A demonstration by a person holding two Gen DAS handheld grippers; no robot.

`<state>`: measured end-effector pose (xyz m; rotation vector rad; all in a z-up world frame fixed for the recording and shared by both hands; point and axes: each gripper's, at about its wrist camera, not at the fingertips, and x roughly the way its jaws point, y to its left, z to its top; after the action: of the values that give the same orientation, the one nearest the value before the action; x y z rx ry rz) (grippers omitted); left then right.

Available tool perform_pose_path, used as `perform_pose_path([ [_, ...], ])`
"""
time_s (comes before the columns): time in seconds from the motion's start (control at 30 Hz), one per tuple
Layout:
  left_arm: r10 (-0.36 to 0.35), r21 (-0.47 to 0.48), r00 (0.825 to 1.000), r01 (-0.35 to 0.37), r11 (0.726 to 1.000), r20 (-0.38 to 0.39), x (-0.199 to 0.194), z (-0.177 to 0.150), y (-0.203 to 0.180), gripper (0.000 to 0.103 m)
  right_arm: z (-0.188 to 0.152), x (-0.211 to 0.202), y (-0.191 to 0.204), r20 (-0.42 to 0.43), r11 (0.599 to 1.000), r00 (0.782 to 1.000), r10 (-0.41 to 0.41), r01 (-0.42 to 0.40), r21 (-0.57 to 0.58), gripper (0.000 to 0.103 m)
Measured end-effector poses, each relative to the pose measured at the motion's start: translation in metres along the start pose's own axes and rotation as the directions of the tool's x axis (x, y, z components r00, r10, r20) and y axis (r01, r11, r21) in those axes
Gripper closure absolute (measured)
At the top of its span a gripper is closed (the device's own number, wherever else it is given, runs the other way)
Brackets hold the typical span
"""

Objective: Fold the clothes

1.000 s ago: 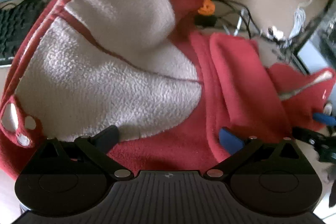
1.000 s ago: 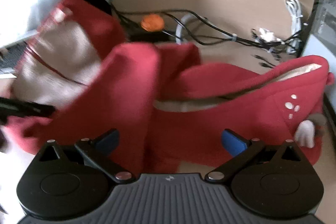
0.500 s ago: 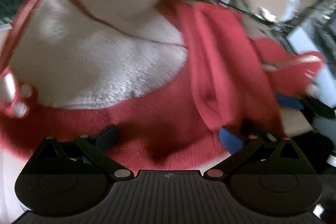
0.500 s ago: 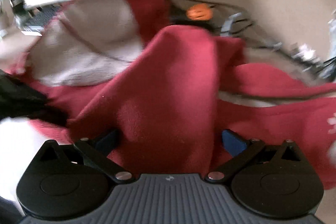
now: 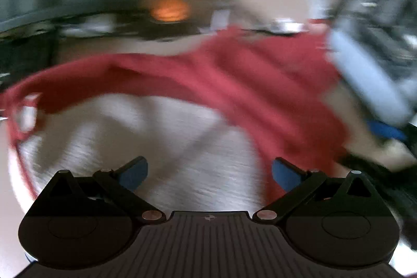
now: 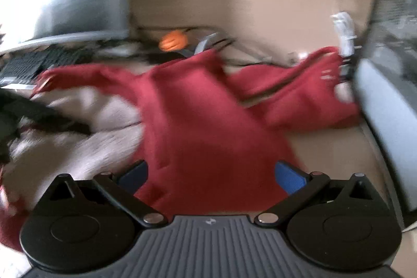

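A red fleece garment (image 5: 260,85) with a cream lining (image 5: 161,137) lies spread on the tan table, blurred by motion. My left gripper (image 5: 209,172) is open, its blue pads wide apart just above the cream lining. In the right wrist view the red garment (image 6: 198,121) has a fold running toward the camera, with a sleeve (image 6: 299,93) stretched to the right. My right gripper (image 6: 211,173) is open with that red fold lying between its fingers. The left gripper's dark body (image 6: 39,111) shows at the left over the lining. The right gripper's blue pad (image 5: 385,130) shows at the right edge.
An orange round object (image 6: 173,41) and tangled cables (image 6: 234,56) sit at the back by the tan wall. A keyboard (image 6: 39,61) lies at the back left. A pale grey box edge (image 6: 385,106) stands at the right.
Both cameras have pulled back and swung, blurring the views. The garment's raised lined half has come down flat, with cream lining now under the left gripper. Both grippers stay open.
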<state>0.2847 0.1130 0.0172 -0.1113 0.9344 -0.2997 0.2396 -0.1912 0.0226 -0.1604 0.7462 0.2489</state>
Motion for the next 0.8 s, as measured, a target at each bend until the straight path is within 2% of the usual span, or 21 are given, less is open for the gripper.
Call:
perform_pose_path([
  [0.03,0.032,-0.015,0.999,-0.032,0.999,-0.014,0.007,-0.001,0.011,0.0,-0.003,0.008,0.0,-0.022,1.0,1.0,0.006,-0.006,-0.021,0.0],
  [0.1,0.037,-0.01,0.999,-0.038,0.999,-0.024,0.017,-0.003,0.018,0.0,-0.008,0.025,-0.004,-0.069,0.998,0.998,0.013,-0.017,-0.064,0.0],
  [0.17,0.058,0.03,0.998,-0.057,0.998,-0.026,0.017,-0.009,0.01,0.0,-0.013,0.042,-0.008,-0.115,0.994,0.993,0.018,-0.03,-0.106,0.0],
  [0.23,0.074,0.06,0.996,-0.072,0.996,-0.04,0.017,-0.021,-0.002,0.0,-0.013,0.043,-0.03,-0.127,0.989,0.99,0.052,-0.068,-0.128,0.0],
  [0.27,0.076,0.074,0.996,-0.073,0.995,-0.044,0.017,-0.025,-0.011,0.0,-0.011,0.043,-0.04,-0.125,0.986,0.991,0.039,-0.058,-0.156,0.0],
  [0.33,0.06,0.083,0.997,-0.055,0.995,-0.057,0.016,-0.032,-0.03,0.0,-0.004,0.049,-0.053,-0.091,0.971,0.994,-0.061,0.038,-0.238,0.0],
  [0.37,0.038,0.076,0.997,-0.033,0.997,-0.066,0.014,-0.036,-0.042,0.0,0.0,0.053,-0.059,-0.069,0.957,0.991,-0.113,0.09,-0.277,0.0],
  [0.43,-0.05,0.033,0.995,0.053,0.998,-0.091,0.009,-0.047,-0.075,0.0,0.006,0.059,-0.071,-0.028,0.93,0.972,-0.234,0.216,-0.298,0.0],
  [0.47,-0.112,0.031,0.988,0.116,0.993,-0.109,0.007,-0.051,-0.094,0.0,0.009,0.061,-0.077,-0.013,0.916,0.957,-0.289,0.273,-0.293,0.0],
  [0.53,-0.238,0.069,0.96,0.25,0.966,-0.148,0.004,-0.058,-0.132,0.0,0.013,0.051,-0.084,0.007,0.899,0.926,-0.378,0.368,-0.236,0.0],
  [0.6,-0.337,0.1,0.923,0.359,0.928,-0.183,0.0,-0.057,-0.149,0.0,0.011,0.026,-0.089,0.002,0.93,0.936,-0.353,0.351,-0.107,0.0],
  [0.67,-0.396,0.094,0.903,0.415,0.905,-0.169,-0.009,-0.051,-0.144,0.0,0.003,0.006,-0.093,-0.005,0.963,0.963,-0.269,0.269,0.005,0.0],
  [0.7,-0.367,0.112,0.92,0.382,0.917,-0.136,-0.012,-0.048,-0.137,0.0,-0.001,0.001,-0.092,-0.013,0.969,0.971,-0.24,0.241,0.057,0.0],
  [0.77,-0.236,0.149,0.971,0.24,0.959,-0.049,-0.008,-0.036,-0.115,0.0,-0.011,-0.007,-0.088,-0.03,0.969,0.981,-0.19,0.192,0.158,0.0],
  [0.8,-0.169,0.157,0.985,0.169,0.973,-0.013,-0.004,-0.03,-0.102,0.0,-0.015,-0.006,-0.085,-0.035,0.965,0.988,-0.149,0.153,0.214,0.0],
])
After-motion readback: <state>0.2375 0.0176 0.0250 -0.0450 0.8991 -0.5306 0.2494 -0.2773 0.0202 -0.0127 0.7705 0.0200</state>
